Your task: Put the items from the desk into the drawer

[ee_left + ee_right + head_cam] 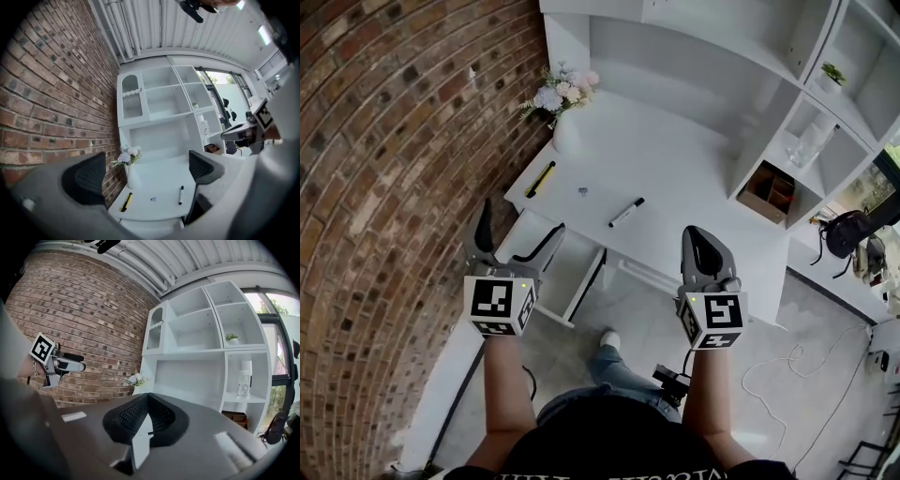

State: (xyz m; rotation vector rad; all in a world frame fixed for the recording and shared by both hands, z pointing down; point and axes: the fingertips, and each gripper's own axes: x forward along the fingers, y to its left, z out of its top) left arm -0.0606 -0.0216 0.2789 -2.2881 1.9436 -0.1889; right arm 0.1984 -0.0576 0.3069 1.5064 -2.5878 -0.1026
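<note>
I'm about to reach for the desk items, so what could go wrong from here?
The vase stands behind the yellow cutter; the left gripper, open, could knock it over. The clip is tiny, so fingers may slip off it. The right gripper is shut and must open before taking the marker.

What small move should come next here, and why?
I would probably move the open left gripper forward over the yellow-and-black utility knife. It lies nearest that gripper on the white desk, the white drawer below looks open, and the right gripper has its fingers shut on nothing.
</note>
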